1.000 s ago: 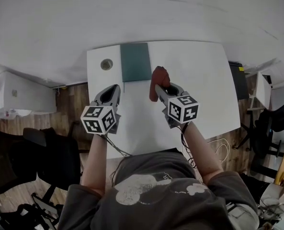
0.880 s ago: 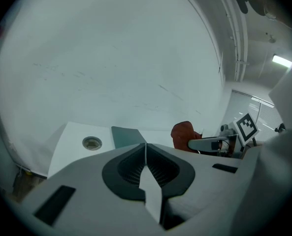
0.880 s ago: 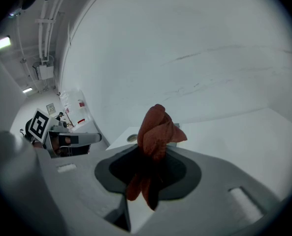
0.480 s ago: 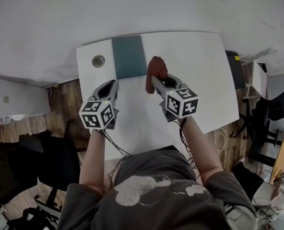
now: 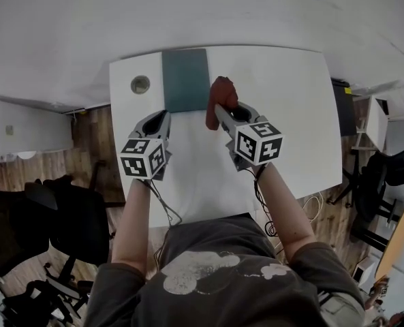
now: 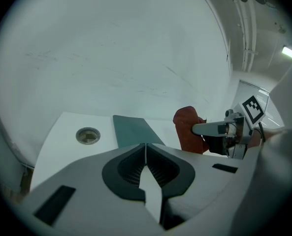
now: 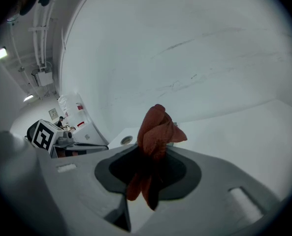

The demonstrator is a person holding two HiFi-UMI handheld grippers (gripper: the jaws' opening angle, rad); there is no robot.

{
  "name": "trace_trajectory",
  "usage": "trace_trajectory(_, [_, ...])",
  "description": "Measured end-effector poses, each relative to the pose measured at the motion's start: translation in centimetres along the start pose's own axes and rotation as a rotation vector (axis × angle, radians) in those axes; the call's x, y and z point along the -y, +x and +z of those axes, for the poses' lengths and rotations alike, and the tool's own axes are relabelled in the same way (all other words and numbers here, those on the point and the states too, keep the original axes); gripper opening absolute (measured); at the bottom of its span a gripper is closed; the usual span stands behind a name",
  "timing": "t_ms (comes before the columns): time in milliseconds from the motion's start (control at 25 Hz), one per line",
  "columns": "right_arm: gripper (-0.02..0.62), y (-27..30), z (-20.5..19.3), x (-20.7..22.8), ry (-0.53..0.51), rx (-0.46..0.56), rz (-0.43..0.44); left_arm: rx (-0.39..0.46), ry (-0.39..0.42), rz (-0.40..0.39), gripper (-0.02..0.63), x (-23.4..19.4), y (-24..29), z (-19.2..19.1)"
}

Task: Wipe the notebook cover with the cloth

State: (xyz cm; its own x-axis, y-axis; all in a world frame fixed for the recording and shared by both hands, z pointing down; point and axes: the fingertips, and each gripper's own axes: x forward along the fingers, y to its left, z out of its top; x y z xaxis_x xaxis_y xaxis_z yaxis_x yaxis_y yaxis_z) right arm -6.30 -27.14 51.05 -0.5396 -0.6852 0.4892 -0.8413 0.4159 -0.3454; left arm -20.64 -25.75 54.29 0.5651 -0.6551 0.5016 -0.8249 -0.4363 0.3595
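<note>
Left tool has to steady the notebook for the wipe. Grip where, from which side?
Probably the near short edge toward its left corner, approaching from the person's side. The notebook lies flat with that edge facing the left tool, its far edge reaches the back edge of the table, and the cloth hangs at its right. The tool is shut; open it first.

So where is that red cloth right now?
In the head view, the cloth is pinched in the right gripper, just right of the teal notebook.
</note>
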Motion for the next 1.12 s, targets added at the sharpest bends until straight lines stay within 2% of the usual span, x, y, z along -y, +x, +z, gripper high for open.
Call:
trace_trajectory(920, [0.109,4.9,2.5,0.0,-0.056,-0.058,0.166,-0.117,-0.039,0.131,0.003,-2.6,4.7,-2.6])
trace_trajectory(1120, [0.109,6.3,2.4,-0.5,-0.080,-0.104,0.210,-0.132,-0.072,0.146,0.003,-2.9,5.2,-3.2])
